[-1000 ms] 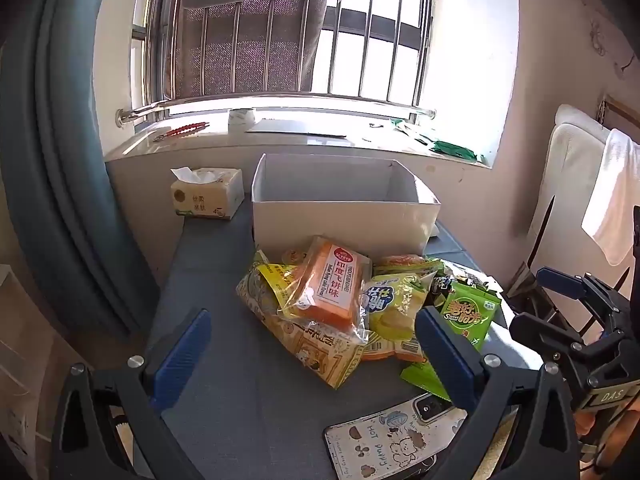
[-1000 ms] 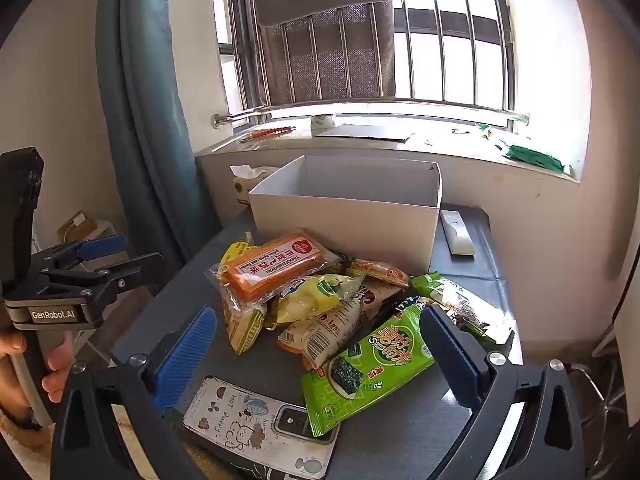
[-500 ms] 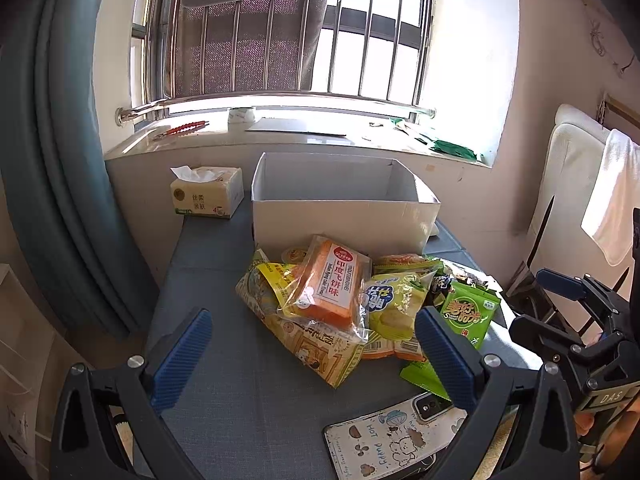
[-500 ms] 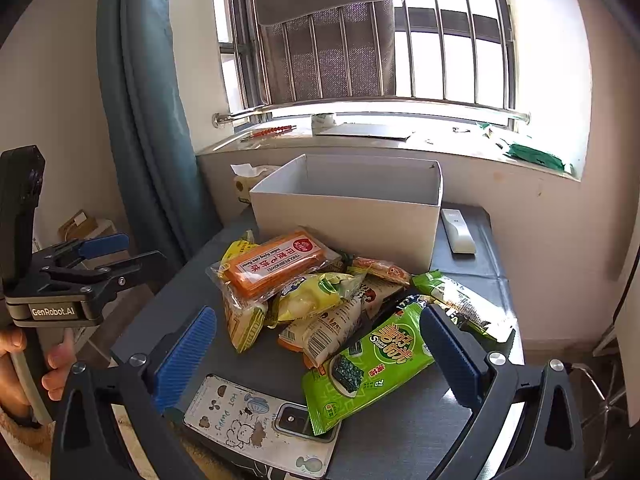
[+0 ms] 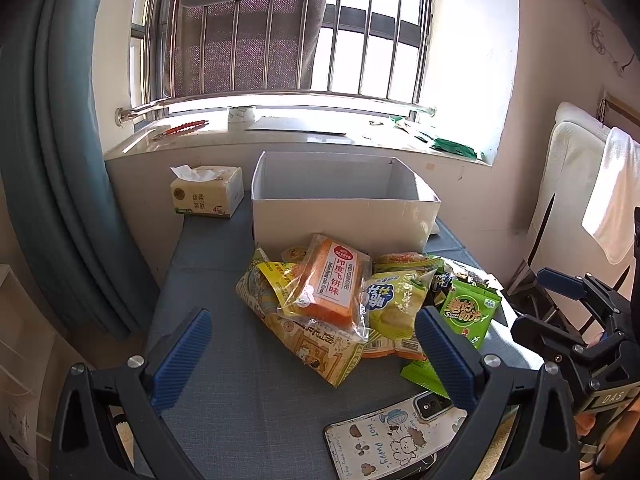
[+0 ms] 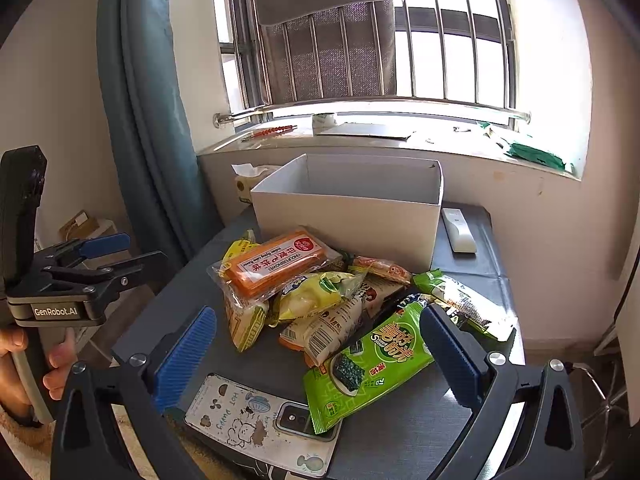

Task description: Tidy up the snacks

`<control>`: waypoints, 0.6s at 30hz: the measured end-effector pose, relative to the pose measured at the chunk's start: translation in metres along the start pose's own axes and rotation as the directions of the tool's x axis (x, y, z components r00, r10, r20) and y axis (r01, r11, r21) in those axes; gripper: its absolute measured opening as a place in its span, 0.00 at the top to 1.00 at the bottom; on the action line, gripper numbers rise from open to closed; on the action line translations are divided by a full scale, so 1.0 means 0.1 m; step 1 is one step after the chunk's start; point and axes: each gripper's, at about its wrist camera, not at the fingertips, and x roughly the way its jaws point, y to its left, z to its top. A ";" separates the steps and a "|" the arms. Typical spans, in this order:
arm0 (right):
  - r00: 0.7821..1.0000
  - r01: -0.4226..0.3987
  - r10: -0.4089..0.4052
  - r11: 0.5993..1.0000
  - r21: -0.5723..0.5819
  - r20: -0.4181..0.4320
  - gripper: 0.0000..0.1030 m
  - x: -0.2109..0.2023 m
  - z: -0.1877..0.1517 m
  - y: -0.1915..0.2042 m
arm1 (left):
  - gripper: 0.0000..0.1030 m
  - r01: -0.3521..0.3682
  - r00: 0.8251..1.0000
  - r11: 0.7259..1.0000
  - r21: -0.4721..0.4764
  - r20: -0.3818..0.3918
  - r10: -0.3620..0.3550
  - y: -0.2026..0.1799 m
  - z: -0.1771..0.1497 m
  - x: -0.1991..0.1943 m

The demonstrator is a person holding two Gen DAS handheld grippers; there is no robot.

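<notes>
A pile of snack packets lies on the grey table (image 5: 224, 280) in front of an open white box (image 5: 344, 216). An orange biscuit pack (image 5: 332, 284) lies on top, with a yellow chip bag (image 5: 390, 300) and a green seaweed packet (image 5: 468, 312) to its right. In the right wrist view the orange pack (image 6: 276, 262) is left of centre and the green seaweed packet (image 6: 372, 364) is nearest, with the white box (image 6: 352, 208) behind. My left gripper (image 5: 314, 354) is open and empty, short of the pile. My right gripper (image 6: 318, 356) is open and empty over the table's near edge.
A phone in a cartoon case (image 5: 392, 440) lies at the table's front edge. A tissue pack (image 5: 208, 192) stands left of the box. A white remote (image 6: 460, 230) lies right of the box. A blue curtain (image 5: 60, 160) hangs at the left, a windowsill (image 5: 320, 132) behind.
</notes>
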 end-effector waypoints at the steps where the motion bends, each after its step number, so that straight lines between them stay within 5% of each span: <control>1: 1.000 -0.001 0.001 1.000 0.000 0.000 0.00 0.00 0.00 0.00 | 0.00 0.000 1.000 1.000 0.000 0.000 0.000 0.00 0.00 0.00; 18: 1.000 -0.007 0.007 1.000 -0.003 0.004 0.00 -0.01 0.00 0.01 | 0.00 0.003 1.000 1.000 0.004 0.001 -0.003 -0.01 0.00 -0.01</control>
